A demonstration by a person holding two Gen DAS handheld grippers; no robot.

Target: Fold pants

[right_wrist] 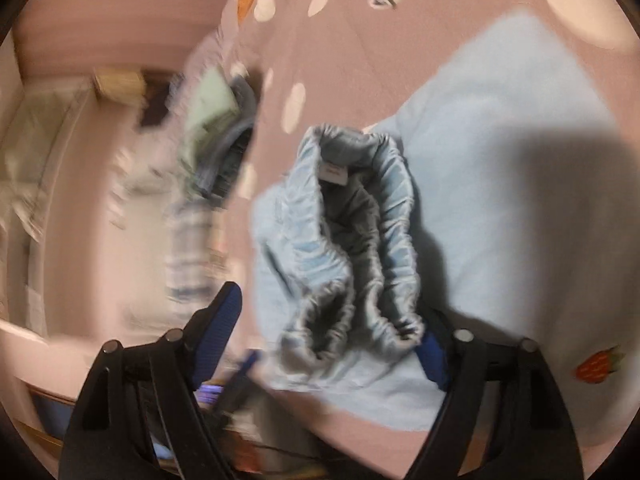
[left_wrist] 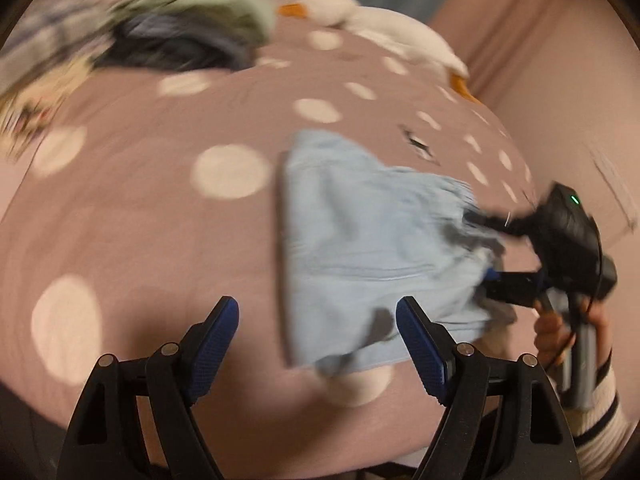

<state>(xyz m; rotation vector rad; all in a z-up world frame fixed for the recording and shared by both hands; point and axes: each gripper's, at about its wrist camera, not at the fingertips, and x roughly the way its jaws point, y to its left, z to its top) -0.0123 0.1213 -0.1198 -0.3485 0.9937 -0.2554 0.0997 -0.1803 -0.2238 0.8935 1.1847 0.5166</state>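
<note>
1. We see light blue pants (left_wrist: 360, 232) lying on a pink bedspread (left_wrist: 160, 220) with pale round dots, towards the bed's right edge as the left wrist camera shows it.
2. Our left gripper (left_wrist: 318, 340) hangs over the bedspread with its jaws wide apart; nothing lies between them, and only the near hem of the pants passes beside the right finger.
3. Our right gripper (right_wrist: 328, 340) sits at the gathered elastic waistband (right_wrist: 356, 240), which stands bunched and open, showing a small label inside.
4. In the right wrist view the waistband's ruffled edge lies against the right finger's blue pad, while the left finger stands clear of the cloth; the jaws are partly apart, and we cannot tell whether they pinch any fabric.
5. From the left wrist view we see a hand (left_wrist: 560, 328) in a striped sleeve holding that gripper at the pants' right end.
6. A heap of other clothes (left_wrist: 168, 32) lies at the bed's far left corner, and a white plush goose (left_wrist: 372, 28) rests along the far edge.
7. Both views are blurred.
</note>
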